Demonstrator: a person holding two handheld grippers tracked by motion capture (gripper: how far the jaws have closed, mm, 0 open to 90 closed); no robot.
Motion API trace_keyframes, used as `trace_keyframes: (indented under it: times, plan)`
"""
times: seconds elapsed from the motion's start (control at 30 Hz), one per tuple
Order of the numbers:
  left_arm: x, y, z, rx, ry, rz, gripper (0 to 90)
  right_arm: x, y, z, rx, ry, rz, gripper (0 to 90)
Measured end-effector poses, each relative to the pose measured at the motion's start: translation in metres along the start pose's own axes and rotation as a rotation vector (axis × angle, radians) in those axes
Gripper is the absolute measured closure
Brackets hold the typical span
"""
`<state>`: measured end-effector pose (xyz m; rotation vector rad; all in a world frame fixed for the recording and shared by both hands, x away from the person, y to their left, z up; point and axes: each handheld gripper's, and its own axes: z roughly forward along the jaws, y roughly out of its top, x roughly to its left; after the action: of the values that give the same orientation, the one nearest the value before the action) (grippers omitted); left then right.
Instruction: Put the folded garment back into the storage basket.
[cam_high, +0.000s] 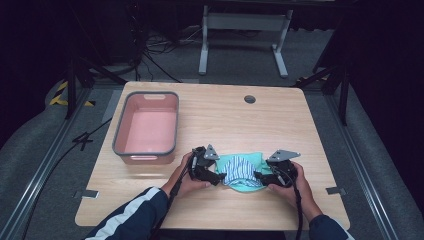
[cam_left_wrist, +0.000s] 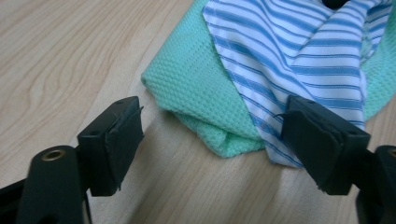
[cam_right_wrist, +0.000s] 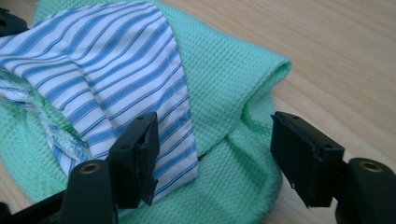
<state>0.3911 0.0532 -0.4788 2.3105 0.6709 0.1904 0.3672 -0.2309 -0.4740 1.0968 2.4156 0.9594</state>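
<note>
1. The green cloth (cam_high: 248, 172) with the striped cloth (cam_high: 241, 170) on top lies near the table's (cam_high: 225, 120) front edge.
2. Both the left gripper (cam_left_wrist: 212, 140) and the right gripper (cam_right_wrist: 212, 154) are wide open, holding nothing.
3. Pinch both layers at each side, I think.

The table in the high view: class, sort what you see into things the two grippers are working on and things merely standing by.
In use:
- green cloth
- striped cloth lying on top of it
- left gripper, open at one end of the cloths
- right gripper, open at the other end

Standing by:
- pink bin, apart on the left
- round hole in the table
</note>
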Motion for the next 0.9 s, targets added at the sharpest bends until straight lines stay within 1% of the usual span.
trace_keyframes:
  times: [0.07, 0.1, 0.13, 0.17, 0.2, 0.23, 0.3, 0.33, 0.37, 0.4, 0.47, 0.5, 0.53, 0.57, 0.63, 0.7, 0.73, 0.77, 0.83, 0.87, 0.9]
  plan:
    - [0.001, -0.001, 0.001, -0.005, -0.004, 0.000, 18.8, 0.000, -0.001, 0.001, -0.009, 0.004, 0.010, 34.6]
    - [0.001, -0.001, 0.001, -0.010, -0.002, 0.003, 18.1, 0.000, -0.002, 0.001, -0.012, 0.004, 0.014, 36.7]
    - [0.000, -0.002, 0.002, -0.017, -0.004, 0.003, 17.1, -0.001, -0.003, 0.001, -0.018, 0.016, 0.014, 39.0]
    - [0.000, -0.002, 0.003, -0.022, -0.003, 0.003, 16.3, -0.001, -0.003, 0.000, -0.022, 0.024, 0.021, 39.2]
    - [-0.001, -0.002, 0.003, -0.018, -0.003, 0.005, 16.2, -0.001, -0.004, 0.000, -0.022, 0.031, 0.028, 43.5]
    - [-0.001, -0.002, 0.003, -0.018, -0.002, 0.006, 16.2, 0.000, -0.004, 0.000, -0.021, 0.042, 0.023, 46.7]
    - [-0.002, -0.002, 0.003, -0.022, 0.001, 0.008, 16.6, 0.002, -0.003, -0.001, -0.018, 0.052, 0.019, 50.9]
    - [-0.002, -0.002, 0.003, -0.022, 0.001, 0.008, 19.1, 0.003, -0.003, -0.001, -0.018, 0.058, 0.014, 55.1]
    - [-0.002, -0.002, 0.002, -0.025, -0.008, 0.015, 19.1, 0.003, -0.003, -0.001, -0.018, 0.058, 0.014, 55.1]
    - [-0.003, -0.002, 0.001, -0.027, -0.022, 0.024, 25.1, 0.004, -0.002, -0.001, -0.015, 0.064, 0.012, 57.5]
    - [-0.005, -0.001, 0.001, -0.031, -0.034, 0.029, 33.6, 0.005, -0.002, -0.002, -0.011, 0.069, 0.011, 62.5]
    - [-0.005, -0.001, 0.001, -0.032, -0.040, 0.030, 40.1, 0.006, -0.002, -0.002, -0.012, 0.073, 0.012, 65.4]
    - [-0.005, -0.001, 0.001, -0.033, -0.042, 0.029, 42.5, 0.006, -0.002, -0.002, -0.011, 0.074, 0.013, 66.2]
    - [-0.005, 0.000, 0.001, -0.042, -0.057, 0.029, 47.5, 0.007, -0.002, -0.002, -0.012, 0.072, 0.013, 67.8]
    - [-0.005, 0.001, 0.002, -0.043, -0.074, 0.027, 53.7, 0.008, -0.002, -0.002, -0.014, 0.068, 0.011, 72.0]
    - [-0.005, 0.001, 0.002, -0.038, -0.096, 0.016, 63.1, 0.009, -0.003, -0.003, -0.020, 0.070, 0.011, 76.0]
    - [-0.005, 0.002, 0.002, -0.038, -0.102, 0.013, 65.5, 0.009, -0.003, -0.003, -0.021, 0.071, 0.012, 76.9]
    - [-0.005, 0.001, 0.002, -0.045, -0.119, 0.009, 67.7, 0.009, -0.004, -0.003, -0.021, 0.071, 0.013, 77.7]
    - [-0.004, 0.002, 0.002, -0.038, -0.125, 0.012, 72.6, 0.009, -0.004, -0.003, -0.019, 0.070, 0.012, 78.8]
    - [-0.004, 0.004, 0.003, -0.031, -0.136, 0.006, 73.7, 0.009, -0.003, -0.004, -0.018, 0.070, 0.014, 79.4]
    - [-0.004, 0.006, 0.002, -0.023, -0.137, 0.006, 74.6, 0.010, -0.003, -0.004, -0.018, 0.066, 0.011, 80.0]
